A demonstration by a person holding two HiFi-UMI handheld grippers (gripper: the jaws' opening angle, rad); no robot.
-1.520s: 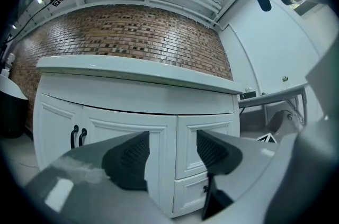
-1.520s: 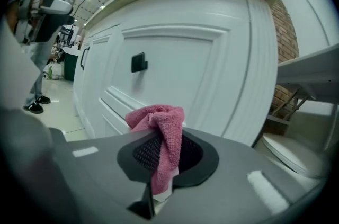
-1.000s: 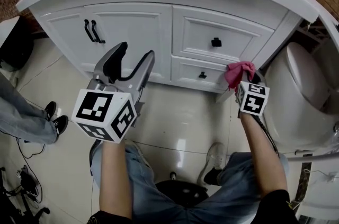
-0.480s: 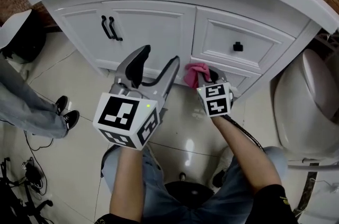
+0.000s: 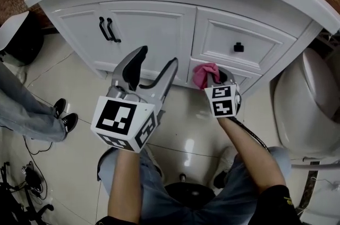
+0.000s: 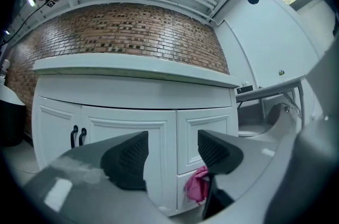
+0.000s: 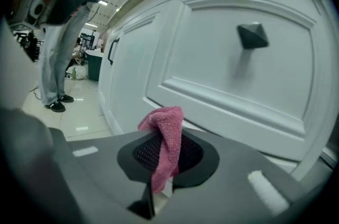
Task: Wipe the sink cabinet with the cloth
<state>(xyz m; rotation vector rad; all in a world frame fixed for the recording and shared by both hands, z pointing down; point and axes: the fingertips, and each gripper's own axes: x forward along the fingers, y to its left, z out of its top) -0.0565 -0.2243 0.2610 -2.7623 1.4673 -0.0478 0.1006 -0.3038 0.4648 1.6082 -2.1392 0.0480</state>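
Right gripper [image 7: 168,157] clamps a pink terry cloth [image 7: 165,138] against the white panelled sink cabinet [image 5: 159,27]; left gripper [image 6: 170,157] gapes wide, empty.

The floor [image 5: 191,128] before the cabinet [image 5: 154,32] lies open; toilet [image 5: 303,101] crowds right, bystander's legs [image 5: 21,112] left.

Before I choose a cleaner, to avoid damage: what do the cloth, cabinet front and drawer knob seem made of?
The cloth is pink with a nubby looped pile, likely microfibre or terry. The cabinet front is white with a smooth satin paint that gives soft reflections, probably over wood or MDF; the core is not visible. The drawer knob is black, faceted and matte, probably metal, possibly plastic.
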